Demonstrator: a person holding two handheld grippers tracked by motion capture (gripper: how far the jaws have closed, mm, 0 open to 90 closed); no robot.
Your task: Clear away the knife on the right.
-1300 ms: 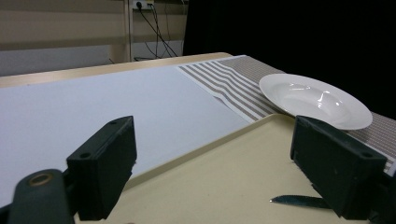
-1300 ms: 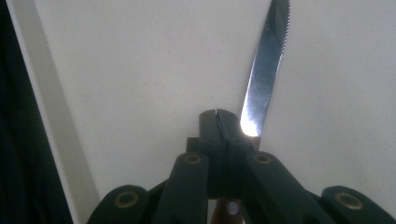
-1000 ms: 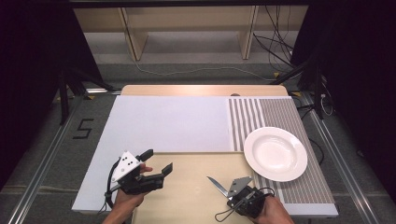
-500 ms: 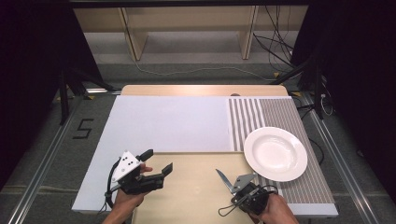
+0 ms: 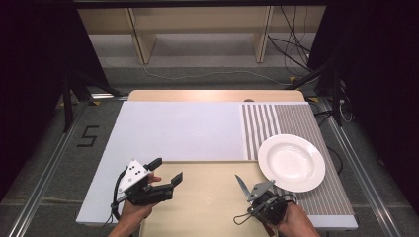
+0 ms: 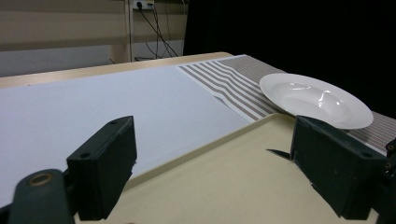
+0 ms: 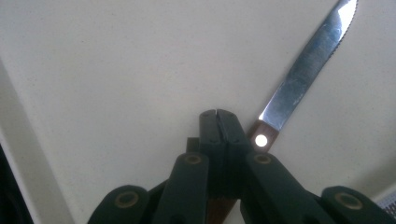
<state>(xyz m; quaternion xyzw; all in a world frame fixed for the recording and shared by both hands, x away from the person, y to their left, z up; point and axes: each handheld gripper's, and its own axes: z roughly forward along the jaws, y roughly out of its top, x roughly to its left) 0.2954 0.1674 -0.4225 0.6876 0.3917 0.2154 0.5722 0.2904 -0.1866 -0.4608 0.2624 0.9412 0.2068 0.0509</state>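
Note:
My right gripper [image 5: 260,189] is shut on the brown riveted handle of a serrated knife [image 5: 240,184] over the beige tray [image 5: 207,197], near its right side. In the right gripper view the jaws [image 7: 218,119] are pressed together on the handle and the steel blade [image 7: 308,70] points up and to the right above the tray [image 7: 116,70]. My left gripper [image 5: 168,169] hovers open over the tray's left part with nothing between its jaws. From the left gripper view [image 6: 212,172] the knife tip [image 6: 278,153] pokes out beside the right jaw.
A white deep plate [image 5: 291,162] rests on the striped placemat [image 5: 276,121] just right of the tray, close to the knife. A white mat [image 5: 183,131] covers the table beyond the tray. The plate [image 6: 313,98] also lies ahead in the left gripper view.
My right gripper has carried the knife a little to the right and farther from the table's near edge, closer to the plate. The left gripper has stayed put.

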